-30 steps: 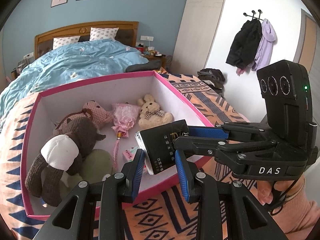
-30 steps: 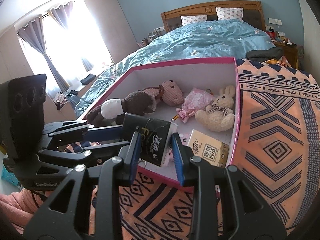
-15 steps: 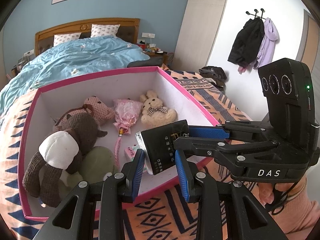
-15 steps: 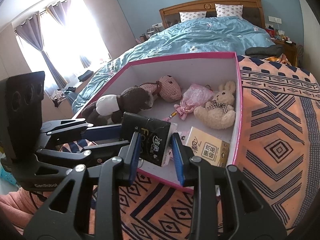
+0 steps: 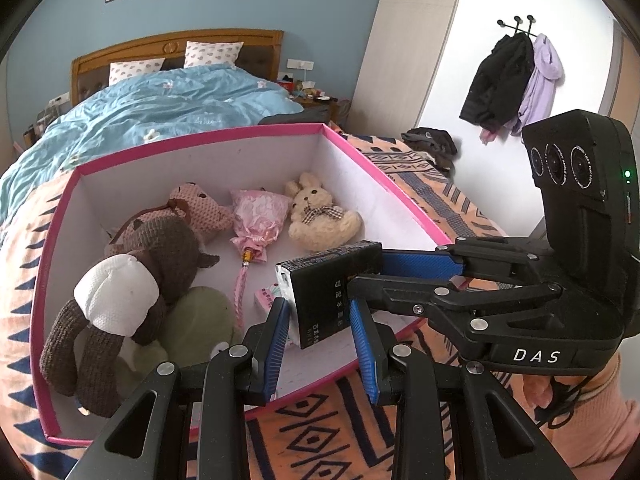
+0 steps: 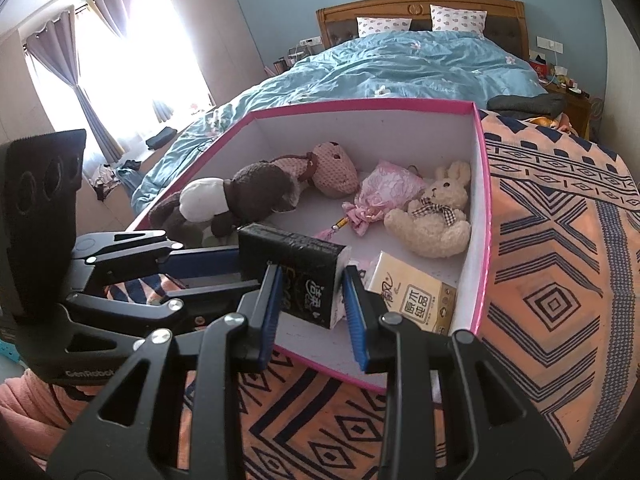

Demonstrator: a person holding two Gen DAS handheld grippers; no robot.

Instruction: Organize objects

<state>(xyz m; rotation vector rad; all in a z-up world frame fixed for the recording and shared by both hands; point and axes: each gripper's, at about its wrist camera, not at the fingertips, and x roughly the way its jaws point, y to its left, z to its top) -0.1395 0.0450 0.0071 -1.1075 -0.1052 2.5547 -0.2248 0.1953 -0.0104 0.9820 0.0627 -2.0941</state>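
A black tissue pack (image 5: 332, 288) (image 6: 292, 264) hangs over the near edge of a pink-rimmed white box (image 5: 380, 176) (image 6: 480, 184). My left gripper (image 5: 320, 320) is shut on one end of the pack, its blue pads pressing both sides. From the right in the left wrist view, my right gripper (image 5: 372, 272) clamps the other end. In its own view the right gripper (image 6: 312, 300) is shut on the pack, and the left gripper (image 6: 240, 268) reaches in from the left.
Inside the box lie a brown plush (image 5: 156, 256), a pink knitted plush (image 6: 332, 168), a pink folded umbrella (image 5: 256, 224), a cream bunny (image 6: 436, 216), a beige tissue pack (image 6: 412, 292) and a small pink packet (image 5: 268, 294). The box rests on an orange patterned cloth (image 6: 552, 280). A blue bed (image 6: 400, 68) lies behind.
Both grippers keep their hold on the black pack over the box's near edge. The view has only drifted slightly.
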